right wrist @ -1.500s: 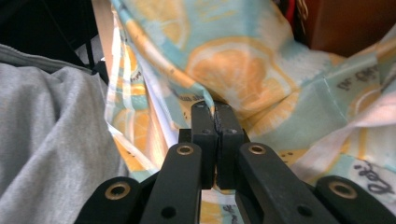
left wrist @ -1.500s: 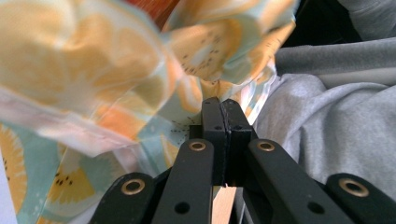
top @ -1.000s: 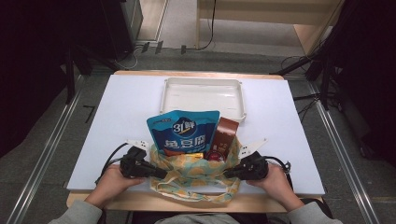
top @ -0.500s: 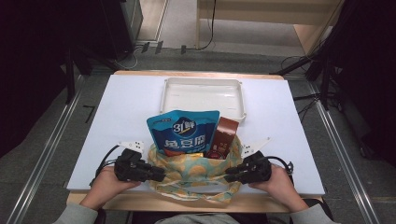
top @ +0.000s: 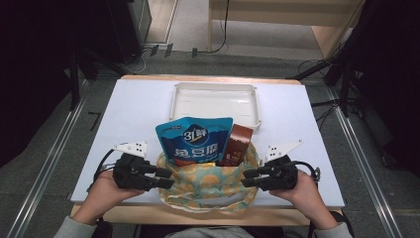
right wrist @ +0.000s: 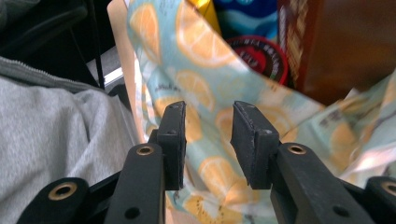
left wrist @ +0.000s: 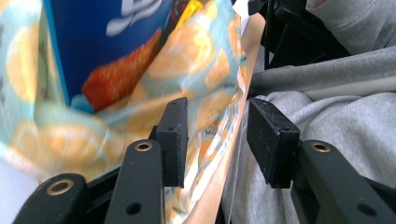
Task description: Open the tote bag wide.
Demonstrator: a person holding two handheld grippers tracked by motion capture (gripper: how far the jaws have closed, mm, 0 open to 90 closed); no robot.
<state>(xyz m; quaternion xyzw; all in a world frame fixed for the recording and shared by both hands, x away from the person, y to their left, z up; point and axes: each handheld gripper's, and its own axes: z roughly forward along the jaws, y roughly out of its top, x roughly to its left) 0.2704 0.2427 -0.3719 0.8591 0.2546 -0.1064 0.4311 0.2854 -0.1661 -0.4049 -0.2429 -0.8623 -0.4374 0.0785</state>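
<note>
Lemon-print bag [top: 208, 181] between level left gripper [top: 166, 177] and right gripper [top: 247, 177], jaws apart, seemingly gripping nothing.

bag [top: 208, 183] blocks between grippers — tray [top: 216, 100] behind.

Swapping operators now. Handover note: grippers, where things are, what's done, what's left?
Left gripper: jaws have just been opening, open now, nothing pressed between them, at the left side of the fabric bag.
Right gripper: jaws have just been opening, open now, bag cloth behind them, not gripped.
Bag sits at the table's near edge, holding the blue snack pouch and brown packet, both sticking out the top.
White tray behind is empty.
Done: bag let go.
Left, probably: unpack items to the tray.
</note>
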